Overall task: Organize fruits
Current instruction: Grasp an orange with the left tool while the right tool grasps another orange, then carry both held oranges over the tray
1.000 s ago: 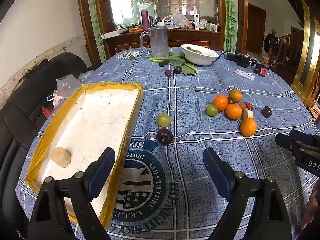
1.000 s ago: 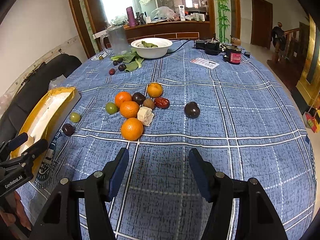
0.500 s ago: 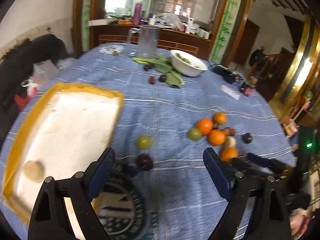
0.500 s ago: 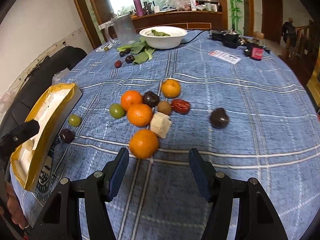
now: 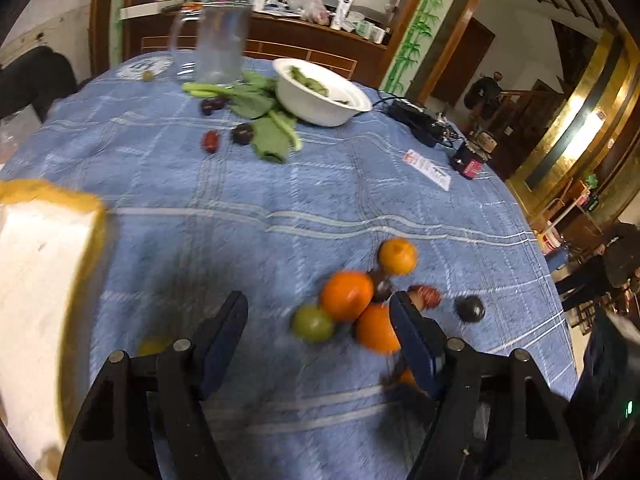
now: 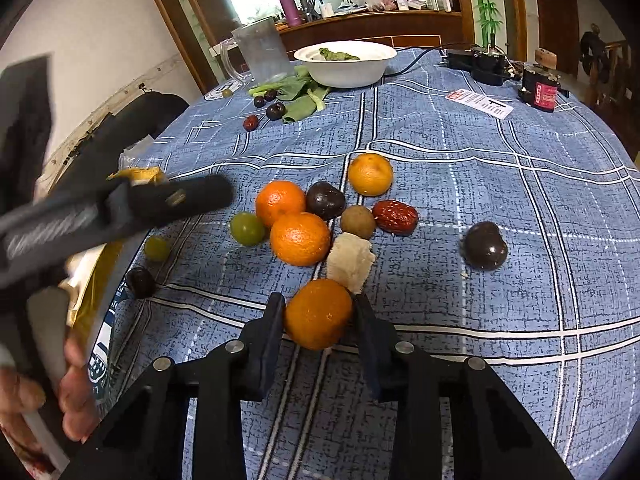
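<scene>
Ahead of both your claws spreads the blue checked tablecloth (image 6: 520, 208); the round printed emblem at its near left edge is too cut off to read. The yellow-rimmed tray (image 5: 36, 264) lies left of your left claw. Far beyond sit the white bowl (image 6: 346, 66) and clear pitcher (image 6: 262, 54); the red-labelled jar (image 6: 540, 90) and printed card (image 6: 480, 104) to the far right carry writing too small to make out. Your left gripper (image 5: 318, 330) is spread wide and holds nothing, with a green fruit (image 5: 312, 322) between its fingers' line of sight, blurred. Its body crosses the right view, lettering smeared. Your right gripper (image 6: 319, 316) has narrowed around the nearest orange (image 6: 318, 314), both fingers against its sides, still on the cloth. Just past it lie a pale chunk (image 6: 352, 258), two more oranges (image 6: 298, 238), a red date (image 6: 395, 217) and a dark plum (image 6: 484, 246) off right.
</scene>
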Demonstrator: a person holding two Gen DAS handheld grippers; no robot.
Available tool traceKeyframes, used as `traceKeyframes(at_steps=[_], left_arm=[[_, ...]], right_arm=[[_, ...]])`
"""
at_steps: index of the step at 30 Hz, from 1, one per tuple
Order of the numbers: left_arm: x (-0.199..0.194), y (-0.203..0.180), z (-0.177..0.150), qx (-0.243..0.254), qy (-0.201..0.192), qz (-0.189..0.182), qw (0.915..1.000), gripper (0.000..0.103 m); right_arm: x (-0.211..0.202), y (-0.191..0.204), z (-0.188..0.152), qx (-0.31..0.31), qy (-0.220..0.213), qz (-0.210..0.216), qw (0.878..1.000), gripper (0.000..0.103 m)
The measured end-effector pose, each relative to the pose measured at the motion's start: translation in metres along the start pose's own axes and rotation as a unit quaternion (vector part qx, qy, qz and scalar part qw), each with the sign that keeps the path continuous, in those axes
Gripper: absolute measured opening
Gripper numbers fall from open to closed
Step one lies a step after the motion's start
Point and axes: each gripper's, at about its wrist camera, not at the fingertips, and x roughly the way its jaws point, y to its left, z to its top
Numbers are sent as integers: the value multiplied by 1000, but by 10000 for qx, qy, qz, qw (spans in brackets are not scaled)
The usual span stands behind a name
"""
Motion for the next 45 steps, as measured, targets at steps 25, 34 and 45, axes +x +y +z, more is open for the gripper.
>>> traceKeyframes(at_steps=[25,34,45], left_arm=[[-7,-21,-7,797,-272,283,9960,30],[-125,37,-39,126,-979,329,9946,30],[-191,153,-95,-1045,-1406,1355,9752,30]], right_arm=[[-16,0,1,151,-217,425,9987,36],[-33,15,-1,-201,-686,580,9958,36],[-37,111,-5,-739,-494,745,9932,37]])
